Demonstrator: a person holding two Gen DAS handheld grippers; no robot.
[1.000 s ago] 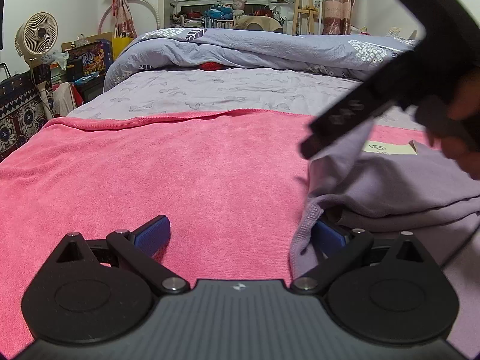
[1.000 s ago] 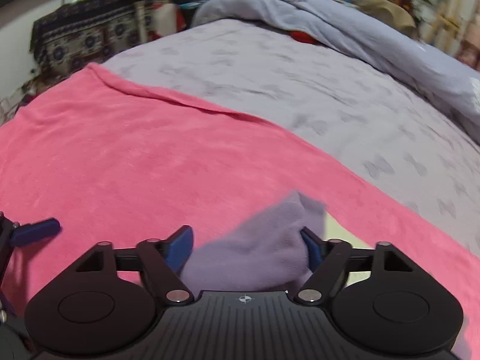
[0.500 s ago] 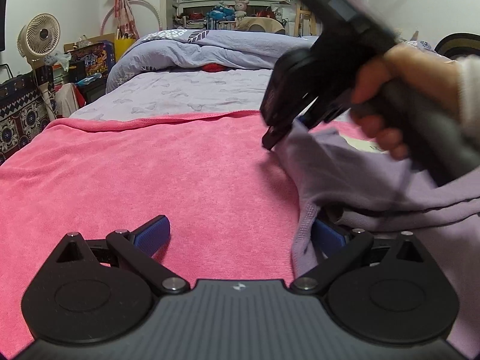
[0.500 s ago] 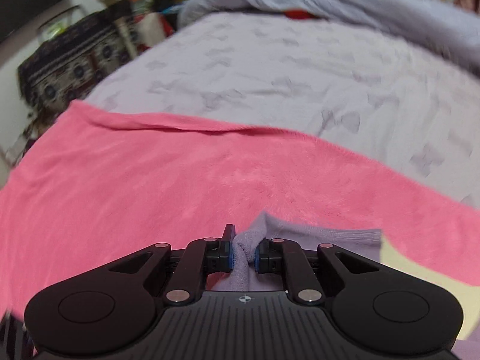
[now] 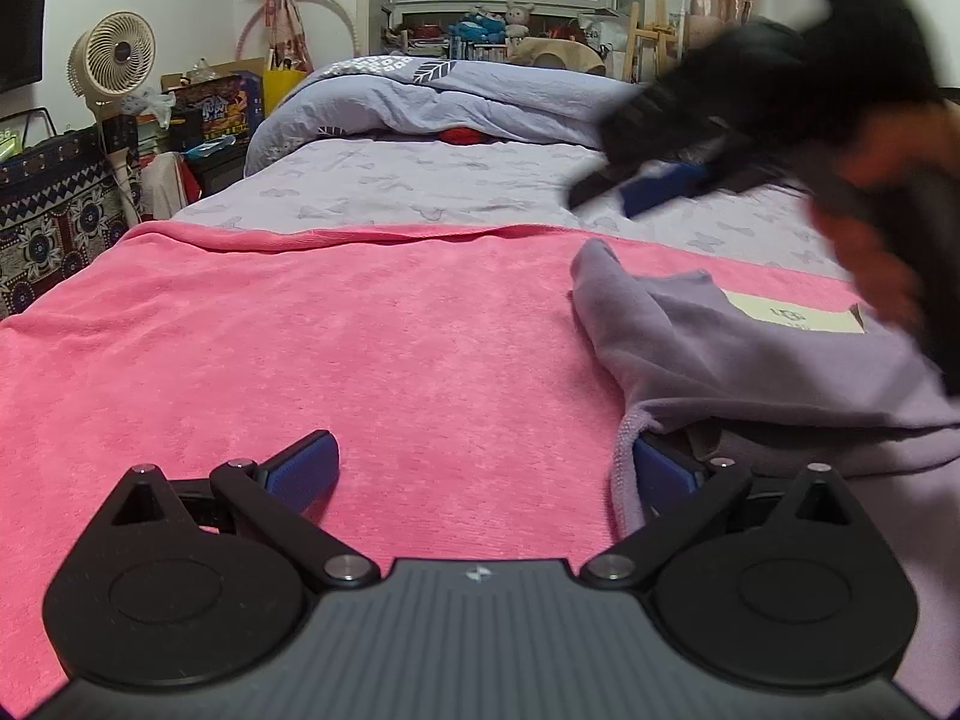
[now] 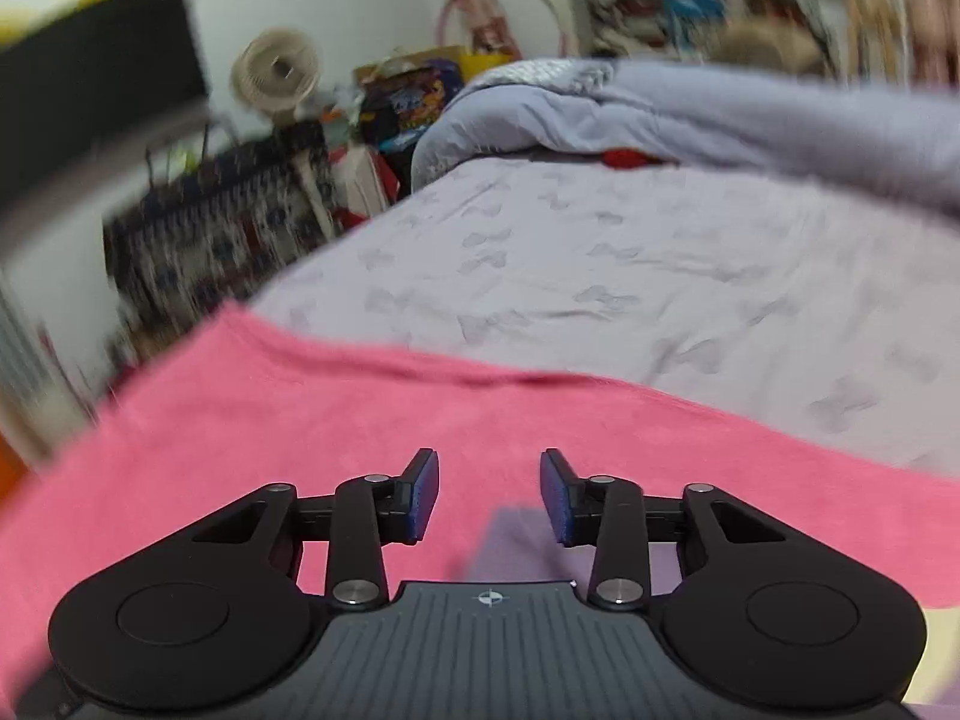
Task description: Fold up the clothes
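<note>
A purple garment (image 5: pixel 750 360) with a cream label (image 5: pixel 792 315) lies folded at the right of the pink towel (image 5: pixel 300 330). My left gripper (image 5: pixel 480 474) rests low on the towel, open wide. The garment's hem hangs over its right finger (image 5: pixel 660 474), and nothing is pressed between the pads. My right gripper (image 5: pixel 624 192), blurred and held by a hand (image 5: pixel 870 240), hovers above the garment's far corner. In the right wrist view my right gripper (image 6: pixel 489 492) has its jaws opening with nothing between them. The purple garment (image 6: pixel 516 546) lies just below them on the pink towel (image 6: pixel 300 420).
The towel covers the near part of a bed with a grey butterfly-print sheet (image 5: pixel 480 180) and a bunched duvet (image 5: pixel 480 96) at the far end. A fan (image 5: pixel 114 60), boxes and a patterned cloth (image 5: pixel 48 204) stand beside the bed on the left.
Half a second ago the right gripper was shut on the garment's corner. It has since let go and lifted, and the corner now lies on the towel. The left gripper has not moved.
</note>
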